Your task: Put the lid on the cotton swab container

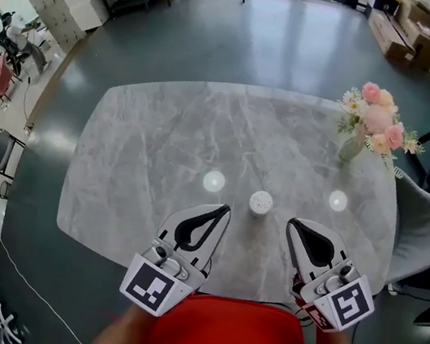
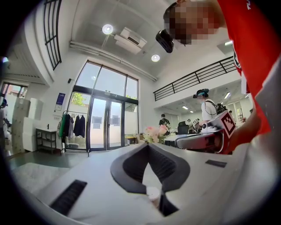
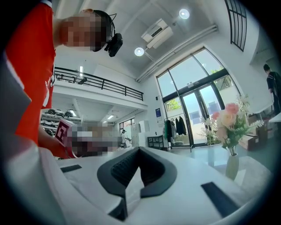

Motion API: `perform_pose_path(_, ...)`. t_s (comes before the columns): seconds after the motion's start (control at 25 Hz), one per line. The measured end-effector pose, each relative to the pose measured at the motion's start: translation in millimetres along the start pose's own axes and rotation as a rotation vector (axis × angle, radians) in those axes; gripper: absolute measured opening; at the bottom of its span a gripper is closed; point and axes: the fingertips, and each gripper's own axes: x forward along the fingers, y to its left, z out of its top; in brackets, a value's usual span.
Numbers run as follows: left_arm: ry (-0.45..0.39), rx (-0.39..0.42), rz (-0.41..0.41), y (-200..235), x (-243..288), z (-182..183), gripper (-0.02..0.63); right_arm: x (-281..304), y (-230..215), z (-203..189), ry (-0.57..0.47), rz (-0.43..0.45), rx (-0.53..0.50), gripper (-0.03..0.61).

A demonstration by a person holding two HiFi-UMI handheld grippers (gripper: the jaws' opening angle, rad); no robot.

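A small white round cotton swab container [image 1: 260, 203] stands upright on the grey marble table [image 1: 163, 141], near its front edge. Its top looks speckled, and I cannot tell whether a lid sits on it. My left gripper [image 1: 225, 208] is just left of the container with its jaws shut and nothing between them. My right gripper [image 1: 293, 221] is just right of it, also shut and empty. Neither touches the container. In the left gripper view the jaws [image 2: 148, 145] meet at the tips, as they do in the right gripper view [image 3: 139, 149].
A vase of pink flowers [image 1: 371, 125] stands at the table's far right, also in the right gripper view [image 3: 232, 132]. A grey chair [image 1: 423, 228] sits against the right edge. The person's red shirt [image 1: 226, 342] fills the near side. People stand far off in the room.
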Motion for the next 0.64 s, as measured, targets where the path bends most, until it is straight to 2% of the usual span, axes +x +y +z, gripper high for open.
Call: perform_pose_path(0.64, 0.008, -0.01, -0.018, 2.1, 3.8, 3.3, 0.018, 4.1, 0.8, 4.7, 0.007, 0.0, -0.005, 0.005)
